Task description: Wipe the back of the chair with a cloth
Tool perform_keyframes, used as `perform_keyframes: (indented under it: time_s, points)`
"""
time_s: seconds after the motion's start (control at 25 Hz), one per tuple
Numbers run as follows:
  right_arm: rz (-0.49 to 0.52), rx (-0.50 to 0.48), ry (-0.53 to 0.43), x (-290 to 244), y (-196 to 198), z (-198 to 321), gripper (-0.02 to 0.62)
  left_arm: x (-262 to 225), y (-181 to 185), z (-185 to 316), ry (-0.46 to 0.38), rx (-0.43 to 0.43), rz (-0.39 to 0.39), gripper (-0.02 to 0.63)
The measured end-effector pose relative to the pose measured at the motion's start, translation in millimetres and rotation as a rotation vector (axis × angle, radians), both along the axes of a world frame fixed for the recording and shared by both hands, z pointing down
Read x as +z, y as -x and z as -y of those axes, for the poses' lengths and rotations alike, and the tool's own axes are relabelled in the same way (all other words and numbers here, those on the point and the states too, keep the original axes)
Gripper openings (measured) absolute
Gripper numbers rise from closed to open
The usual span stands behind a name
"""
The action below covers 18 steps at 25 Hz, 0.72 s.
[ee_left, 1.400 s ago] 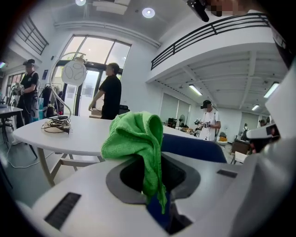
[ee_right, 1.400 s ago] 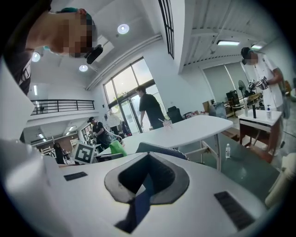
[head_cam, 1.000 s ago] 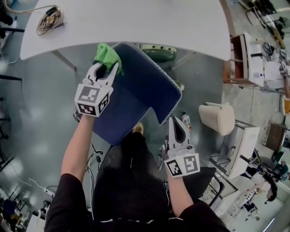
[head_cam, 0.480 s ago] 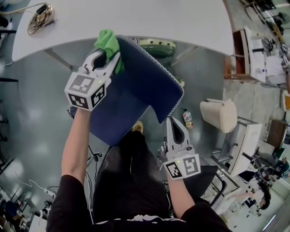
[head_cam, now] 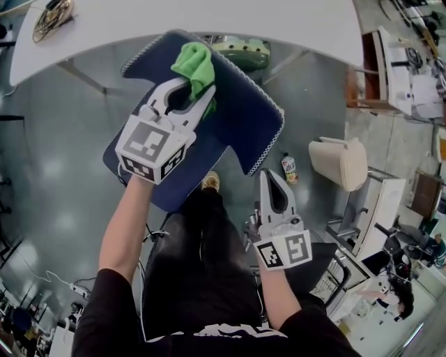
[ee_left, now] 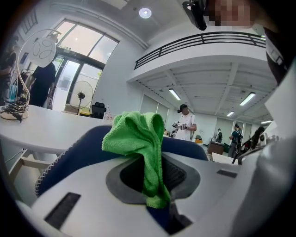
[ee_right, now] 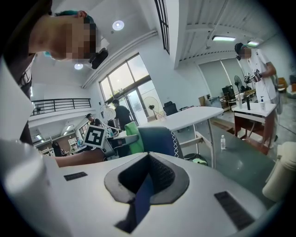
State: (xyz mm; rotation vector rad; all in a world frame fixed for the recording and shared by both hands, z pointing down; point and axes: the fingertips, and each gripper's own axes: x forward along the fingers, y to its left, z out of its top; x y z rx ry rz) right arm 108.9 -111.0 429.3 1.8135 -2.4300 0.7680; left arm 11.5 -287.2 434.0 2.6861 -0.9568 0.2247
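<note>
The dark blue chair back [head_cam: 240,129] with its white-stitched edge lies below me. My left gripper [head_cam: 191,87] is shut on a bunched green cloth [head_cam: 196,63] and presses it on the upper middle of the back. In the left gripper view the cloth [ee_left: 138,139] hangs between the jaws over the chair back [ee_left: 69,159]. My right gripper [head_cam: 270,174] is at the back's lower right corner. Its jaws are closed, and a thin blue strip of the chair back [ee_right: 157,136] shows between them. The right gripper view also catches the cloth [ee_right: 132,134].
A white table [head_cam: 209,17] stands just beyond the chair, with a cable coil [head_cam: 52,12] on it and a green round object [head_cam: 240,49] under it. A bottle [head_cam: 288,167] and a beige bin [head_cam: 338,162] stand on the floor at the right. People stand farther off.
My left gripper has carried the cloth rightwards from the back's upper left corner onto its upper middle. The right gripper has kept its place at the lower right corner.
</note>
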Motion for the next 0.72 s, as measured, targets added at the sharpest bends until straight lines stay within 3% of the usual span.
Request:
perform_keyframes:
  time_s: [0.36, 0.72]
  points:
    - [-0.007, 0.039, 0.004, 5.4, -20.6, -12.2, -0.003, 9.8, -56.9, -48.1, 0.02, 0.137, -0.009, 0.069]
    - [-0.003, 0.047, 0.001, 5.4, -26.0, -19.4, -0.003, 16.8, -108.7, -109.4, 0.064, 0.342, -0.029, 0.069]
